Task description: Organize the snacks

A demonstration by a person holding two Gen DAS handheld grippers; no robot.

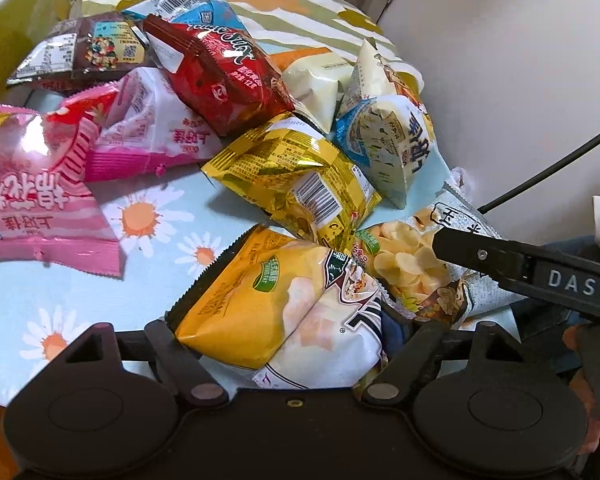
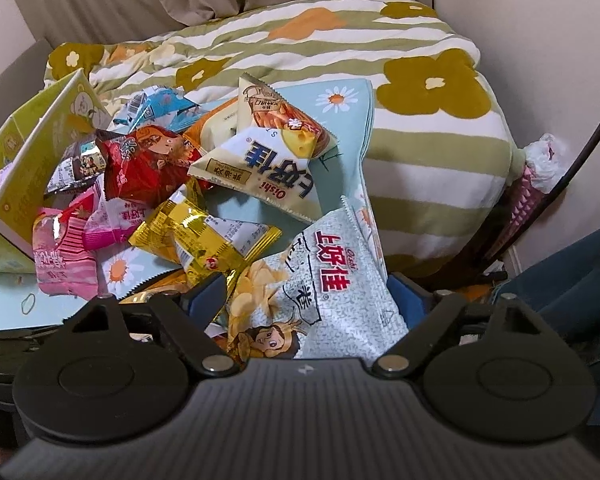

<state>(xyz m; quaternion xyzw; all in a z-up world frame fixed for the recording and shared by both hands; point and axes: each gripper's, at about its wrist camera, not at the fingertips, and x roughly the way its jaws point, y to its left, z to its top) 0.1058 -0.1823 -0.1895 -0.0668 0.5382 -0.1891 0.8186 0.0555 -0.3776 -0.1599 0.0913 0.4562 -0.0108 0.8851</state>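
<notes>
The left gripper (image 1: 284,320) is clamping the yellow chip bag (image 1: 276,304) between its fingers at the near edge of the daisy-print cloth (image 1: 140,240). The right gripper (image 2: 308,300) is straddling the pale grey Oishi bag (image 2: 332,280); whether its jaws are pressing on the bag cannot be told.

Risks, as judged:
- The air-filled yellow bag is bulging at the pinch and may slip or burst under further squeeze.
- Lifting either bag may drag the gold foil bag (image 1: 296,184) overlapping both.

Legible writing, left to right: "上好佳" on the pink bag (image 1: 32,208); "DAS" on the right gripper's finger (image 1: 540,276); "Oishi 上好佳" on the triangular pouch (image 2: 272,172).
</notes>
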